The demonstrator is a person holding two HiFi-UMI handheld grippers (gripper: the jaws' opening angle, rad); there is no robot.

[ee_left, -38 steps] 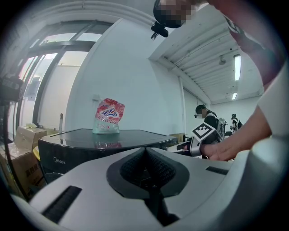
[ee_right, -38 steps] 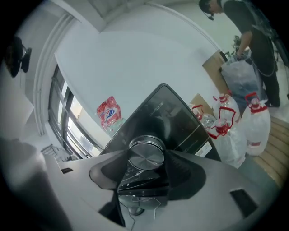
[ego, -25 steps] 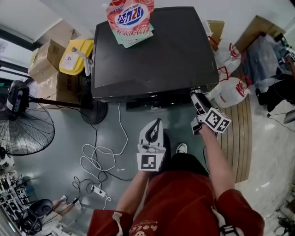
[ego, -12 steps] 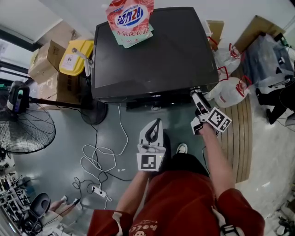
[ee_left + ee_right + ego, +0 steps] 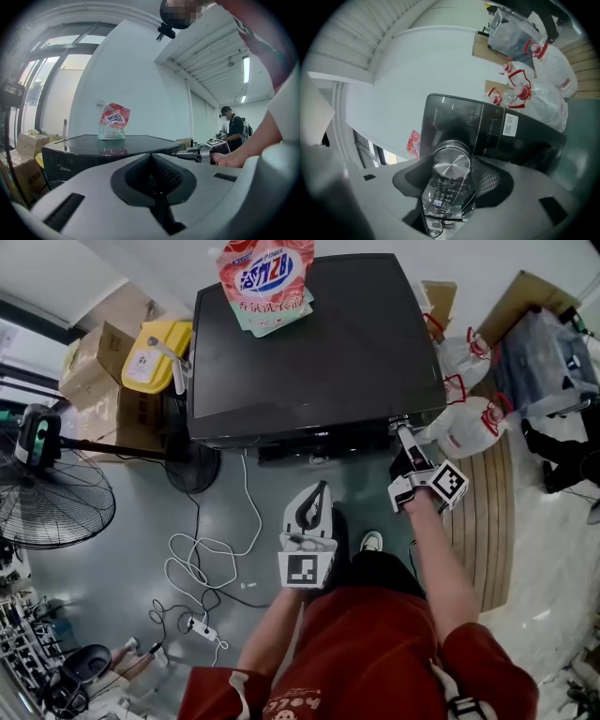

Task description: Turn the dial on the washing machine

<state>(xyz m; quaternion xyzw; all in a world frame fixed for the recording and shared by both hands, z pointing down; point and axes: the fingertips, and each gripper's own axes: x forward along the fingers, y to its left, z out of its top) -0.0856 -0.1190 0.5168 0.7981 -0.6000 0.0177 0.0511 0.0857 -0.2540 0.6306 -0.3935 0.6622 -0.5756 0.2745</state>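
Note:
The black washing machine (image 5: pixel 309 343) stands ahead of me, seen from above in the head view. My right gripper (image 5: pixel 401 431) reaches level to its front right corner. In the right gripper view the round silver dial (image 5: pixel 451 163) sits between the dark pads (image 5: pixel 488 180), which close on its sides, on the glossy control panel (image 5: pixel 454 124). The head view hides the dial behind the jaws. My left gripper (image 5: pixel 317 493) hangs in front of my body, away from the machine, its jaws shut on nothing (image 5: pixel 151 157).
A pink detergent bag (image 5: pixel 267 277) stands on the machine's lid. A floor fan (image 5: pixel 52 498), a yellow container (image 5: pixel 155 352) and cardboard boxes (image 5: pixel 94 371) are at the left. White bags (image 5: pixel 469 423) and a wooden platform (image 5: pixel 487 521) lie at the right. Cables (image 5: pixel 202 568) cross the floor.
My right gripper has rolled about its own axis at the dial, its marker cube swinging round. The left gripper has stayed still.

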